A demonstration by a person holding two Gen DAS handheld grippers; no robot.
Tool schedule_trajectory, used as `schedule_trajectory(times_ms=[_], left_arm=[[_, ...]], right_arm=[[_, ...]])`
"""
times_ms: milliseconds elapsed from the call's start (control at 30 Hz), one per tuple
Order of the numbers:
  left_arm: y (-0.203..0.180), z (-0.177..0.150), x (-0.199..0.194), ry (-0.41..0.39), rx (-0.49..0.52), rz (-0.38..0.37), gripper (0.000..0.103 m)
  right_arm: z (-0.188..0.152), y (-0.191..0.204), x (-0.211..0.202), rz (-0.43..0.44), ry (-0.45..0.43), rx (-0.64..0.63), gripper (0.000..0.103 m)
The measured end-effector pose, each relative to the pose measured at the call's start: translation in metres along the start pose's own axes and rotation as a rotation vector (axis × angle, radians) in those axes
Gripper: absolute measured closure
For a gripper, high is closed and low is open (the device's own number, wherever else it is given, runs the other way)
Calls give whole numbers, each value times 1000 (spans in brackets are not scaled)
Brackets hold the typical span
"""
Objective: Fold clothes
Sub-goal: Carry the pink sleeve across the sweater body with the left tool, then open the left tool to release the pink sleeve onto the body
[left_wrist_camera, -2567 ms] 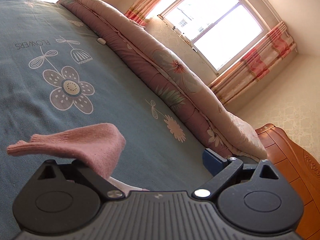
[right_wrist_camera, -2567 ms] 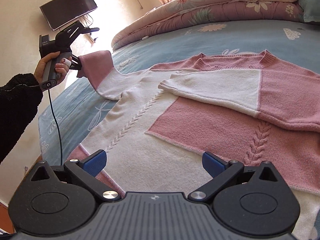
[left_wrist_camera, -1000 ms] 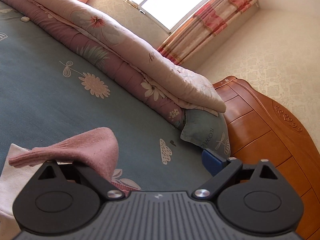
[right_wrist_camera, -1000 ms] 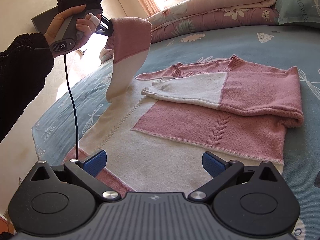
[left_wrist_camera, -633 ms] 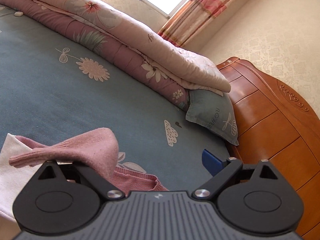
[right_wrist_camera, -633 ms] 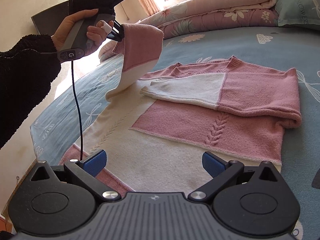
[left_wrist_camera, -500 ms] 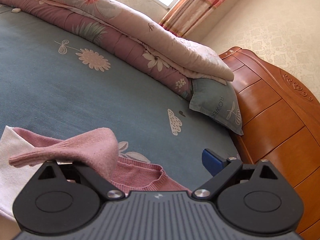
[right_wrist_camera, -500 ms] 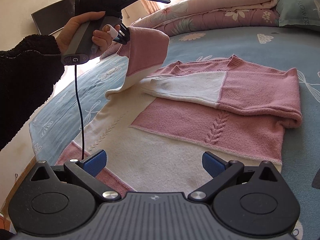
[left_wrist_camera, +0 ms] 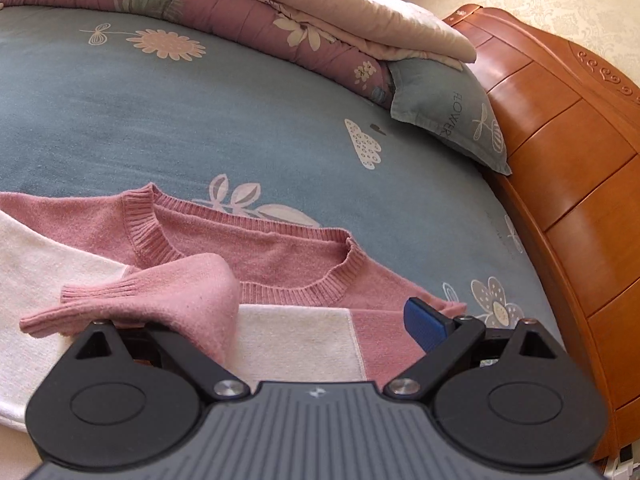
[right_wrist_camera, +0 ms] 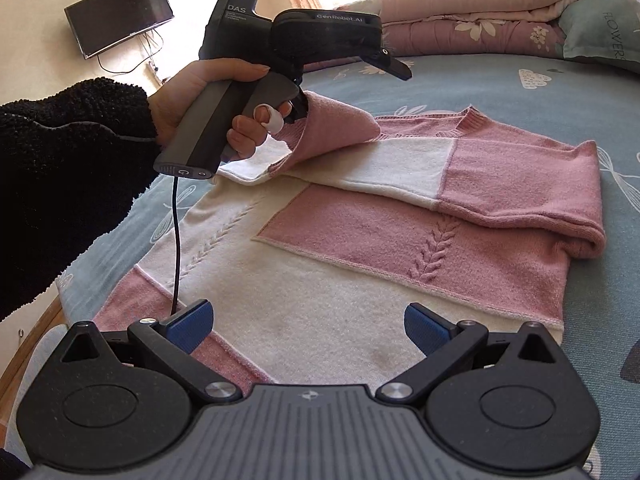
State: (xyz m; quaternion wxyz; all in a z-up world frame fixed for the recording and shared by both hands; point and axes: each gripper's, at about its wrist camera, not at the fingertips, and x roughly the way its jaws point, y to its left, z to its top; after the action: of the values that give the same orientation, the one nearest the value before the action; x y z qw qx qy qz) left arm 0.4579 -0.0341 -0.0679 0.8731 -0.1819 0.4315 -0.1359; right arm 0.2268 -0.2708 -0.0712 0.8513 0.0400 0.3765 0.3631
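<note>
A pink and cream knit sweater (right_wrist_camera: 360, 276) lies flat on the blue bed. One sleeve (right_wrist_camera: 404, 172) is folded across its chest. The other sleeve's pink cuff (left_wrist_camera: 180, 292) hangs over the left finger of my left gripper (left_wrist_camera: 308, 320), just in front of the collar (left_wrist_camera: 256, 232). The left jaws stand wide apart and only the right blue pad (left_wrist_camera: 424, 320) shows. In the right wrist view the cuff (right_wrist_camera: 336, 124) rests low over the folded sleeve. My right gripper (right_wrist_camera: 308, 322) hovers open over the sweater's hem, holding nothing.
A person's hand (right_wrist_camera: 208, 92) in a black sleeve holds the left gripper, with its cable (right_wrist_camera: 176, 240) hanging over the sweater. A rolled quilt (left_wrist_camera: 280, 12) and a pillow (left_wrist_camera: 444, 112) lie at the far side. A wooden headboard (left_wrist_camera: 560, 160) stands on the right.
The left gripper has carried the cuff across the sweater toward the collar and lowered it from high in the air onto the folded sleeve. The right gripper has barely moved.
</note>
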Motion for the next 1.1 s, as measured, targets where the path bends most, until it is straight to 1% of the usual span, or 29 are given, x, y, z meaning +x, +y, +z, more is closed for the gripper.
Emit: schedule_trajectory(times_ms=[100, 233, 333, 433, 533, 567, 600, 667, 733, 833, 900, 967, 1000, 1100], left_arm=[[-5, -14, 11, 70, 47, 25, 9], [2, -28, 1, 64, 8, -15, 9], [15, -33, -14, 31, -53, -48, 9], [32, -32, -27, -40, -137, -55, 9], [46, -29, -31, -113, -251, -63, 9], [45, -27, -30, -122, -257, -66, 9], [43, -24, -29, -126, -253, -71, 9], [31, -20, -26, -136, -207, -70, 9], [14, -18, -21, -118, -122, -81, 9], [-13, -21, -8, -35, 34, -85, 9], [-26, -25, 0, 22, 99, -97, 9], [-34, -29, 4, 53, 126, -116, 9], [-36, -30, 3, 54, 126, -129, 9], [-32, -27, -10, 19, 94, -161, 8]], right_arm=[[1, 2, 0, -5, -1, -9, 0], [2, 4, 0, -6, -3, -19, 0], [1, 6, 0, -9, -3, -30, 0], [1, 6, -1, -14, -1, -33, 0], [0, 7, 0, -14, 2, -37, 0], [0, 7, 1, -15, 6, -39, 0], [-1, 8, 2, -15, 9, -42, 0], [-1, 8, 4, -16, 16, -47, 0], [-2, 9, 6, -18, 24, -52, 0], [-2, 12, 9, -22, 35, -62, 0], [-2, 13, 10, -19, 37, -68, 0], [0, 15, 11, -18, 38, -73, 0], [0, 16, 12, -18, 37, -75, 0], [3, 20, 13, -13, 36, -79, 0]])
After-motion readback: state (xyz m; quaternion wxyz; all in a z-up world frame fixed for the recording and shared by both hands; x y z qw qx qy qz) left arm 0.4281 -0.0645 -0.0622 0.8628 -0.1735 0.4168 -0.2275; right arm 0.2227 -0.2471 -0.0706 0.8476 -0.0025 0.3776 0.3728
